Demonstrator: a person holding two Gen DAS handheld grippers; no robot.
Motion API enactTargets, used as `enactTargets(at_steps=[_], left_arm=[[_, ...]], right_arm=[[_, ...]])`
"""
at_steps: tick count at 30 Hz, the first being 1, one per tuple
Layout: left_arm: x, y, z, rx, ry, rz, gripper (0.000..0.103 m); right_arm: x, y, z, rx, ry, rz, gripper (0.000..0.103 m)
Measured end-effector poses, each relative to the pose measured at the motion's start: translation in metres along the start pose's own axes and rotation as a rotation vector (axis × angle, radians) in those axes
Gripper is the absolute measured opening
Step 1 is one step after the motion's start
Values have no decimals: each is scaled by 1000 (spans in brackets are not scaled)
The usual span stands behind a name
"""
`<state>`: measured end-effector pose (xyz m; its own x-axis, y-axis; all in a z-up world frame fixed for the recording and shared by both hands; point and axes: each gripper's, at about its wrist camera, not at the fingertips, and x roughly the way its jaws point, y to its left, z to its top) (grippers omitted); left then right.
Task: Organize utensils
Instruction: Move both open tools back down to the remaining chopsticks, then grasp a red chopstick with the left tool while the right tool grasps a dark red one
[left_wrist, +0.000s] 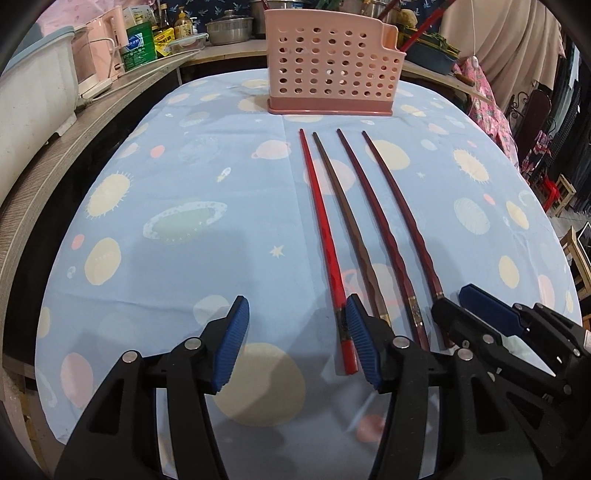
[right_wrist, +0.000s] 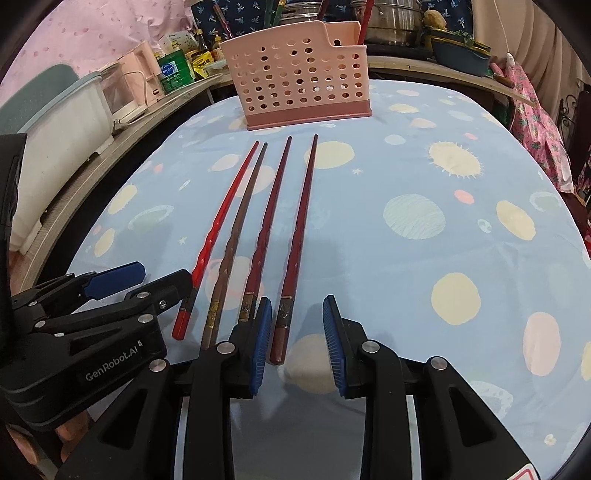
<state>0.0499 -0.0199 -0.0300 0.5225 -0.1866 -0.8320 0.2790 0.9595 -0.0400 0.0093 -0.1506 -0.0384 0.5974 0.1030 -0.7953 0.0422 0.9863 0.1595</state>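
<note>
Several chopsticks lie side by side on the blue tablecloth: a bright red one (left_wrist: 320, 225) (right_wrist: 221, 218), a brown one (left_wrist: 347, 229) (right_wrist: 240, 221) and two dark red ones (left_wrist: 376, 229) (right_wrist: 269, 218) (right_wrist: 301, 221). A pink perforated utensil holder (left_wrist: 330, 61) (right_wrist: 301, 72) stands upright beyond their tips. My left gripper (left_wrist: 295, 339) is open and empty, its right finger beside the red chopstick's butt end. My right gripper (right_wrist: 295, 343) is open, its jaws either side of the rightmost chopstick's butt end. Each gripper shows in the other's view, the right one (left_wrist: 491, 317) and the left one (right_wrist: 122, 284).
A wooden counter (left_wrist: 92, 110) runs along the left with a white tub (left_wrist: 33, 92), a pink kettle, bottles and pots. More pots and a blue basin (left_wrist: 436, 55) stand behind the holder. Floral cloth and chairs are off the table's right edge.
</note>
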Motion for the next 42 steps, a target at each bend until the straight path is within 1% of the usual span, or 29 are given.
enactTargets(at_steps=[3, 6, 9, 16, 18, 19, 21, 23, 24, 27, 29, 35, 42], left_arm=[[1, -3, -2, 9, 5, 1, 52], [3, -3, -4, 7, 18, -1, 52], [3, -6, -6, 20, 13, 8, 52], [3, -7, -7, 25, 9, 17, 51], [2, -7, -8, 29, 8, 15, 45], [2, -7, -8, 31, 8, 15, 43], [1, -8, -8, 33, 7, 13, 34], [1, -7, -8, 33, 9, 11, 29], [0, -7, -8, 31, 10, 8, 21], [0, -6, -7, 23, 19, -6, 10], [0, -6, -7, 19, 22, -15, 7], [-6, -6, -6, 16, 12, -21, 7], [-26, 0, 7, -9, -36, -34, 7]], right_arm=[[0, 3, -1, -20, 0, -16, 29], [0, 4, -2, -28, -2, -28, 27], [0, 4, -2, -30, -3, -37, 24], [0, -4, -3, -8, -6, -49, 8], [-1, -6, -3, -2, -7, -46, 8], [-1, -6, -4, -2, -8, -47, 7], [-1, -5, -5, -1, -9, -48, 7], [-2, -6, -5, 2, -8, -45, 7], [-2, -6, -5, 4, -7, -43, 7], [-4, -7, -6, 8, -5, -39, 7], [-5, -8, -7, 12, -3, -36, 7], [-10, -11, -6, 24, -9, -27, 7], [-30, -15, 5, 41, -63, -17, 7]])
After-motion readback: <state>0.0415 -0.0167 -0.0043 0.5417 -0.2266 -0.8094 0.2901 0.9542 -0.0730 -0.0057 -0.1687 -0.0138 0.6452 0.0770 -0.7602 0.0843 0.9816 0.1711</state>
